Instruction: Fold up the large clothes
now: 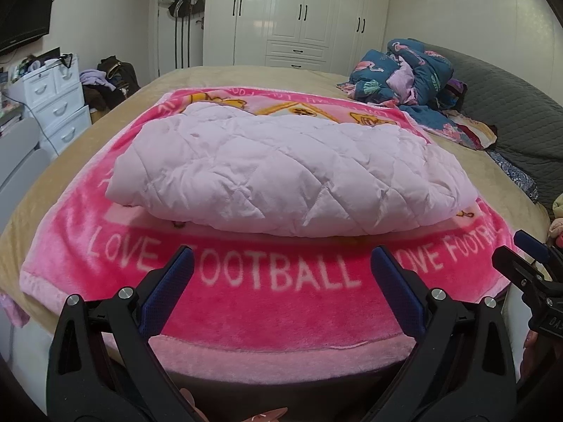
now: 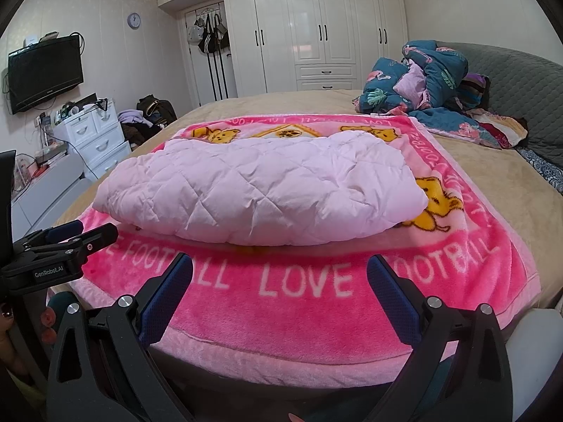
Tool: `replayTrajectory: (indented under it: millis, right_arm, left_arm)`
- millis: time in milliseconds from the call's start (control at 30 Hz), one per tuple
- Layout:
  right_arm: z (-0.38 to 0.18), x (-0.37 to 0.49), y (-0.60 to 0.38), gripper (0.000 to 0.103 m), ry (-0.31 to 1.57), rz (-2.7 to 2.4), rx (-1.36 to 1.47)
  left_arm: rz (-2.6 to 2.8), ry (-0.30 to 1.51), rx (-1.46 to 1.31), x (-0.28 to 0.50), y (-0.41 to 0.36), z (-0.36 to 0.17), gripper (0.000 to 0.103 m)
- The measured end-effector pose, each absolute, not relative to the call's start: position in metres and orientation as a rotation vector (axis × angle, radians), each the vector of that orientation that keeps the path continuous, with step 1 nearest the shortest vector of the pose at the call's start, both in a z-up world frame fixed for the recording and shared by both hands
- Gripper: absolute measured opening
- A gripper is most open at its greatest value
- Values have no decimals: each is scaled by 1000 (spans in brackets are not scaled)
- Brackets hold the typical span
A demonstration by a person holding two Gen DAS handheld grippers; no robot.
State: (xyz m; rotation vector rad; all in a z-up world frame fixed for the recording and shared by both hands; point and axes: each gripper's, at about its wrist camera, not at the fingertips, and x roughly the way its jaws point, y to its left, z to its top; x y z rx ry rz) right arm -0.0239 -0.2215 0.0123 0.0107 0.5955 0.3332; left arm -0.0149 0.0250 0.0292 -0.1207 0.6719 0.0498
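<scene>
The quilted pale-pink jacket [image 1: 281,172], folded on the pink blanket [image 1: 281,313], looks light, puffy and slippery; its near edge is best pinched. Both left gripper [image 1: 281,263] and right gripper [image 2: 279,270] are held apart, empty.

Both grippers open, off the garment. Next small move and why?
Probably nothing more than a tidy: the quilted garment already lies folded on the pink blanket. Left gripper and right gripper are open, holding nothing; keep them clear.

Folded garment [image 1: 281,172] lies on blanket [image 1: 281,316], bedding heap [image 1: 404,74] behind right.
</scene>
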Motion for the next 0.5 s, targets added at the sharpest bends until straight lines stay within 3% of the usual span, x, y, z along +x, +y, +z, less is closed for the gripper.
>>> replayTrajectory:
  millis: [500]
  right_arm:
    - [12,-24,-221,99,596,334,9]
  left_arm:
    - [54,673,-117,-17,28,32,94]
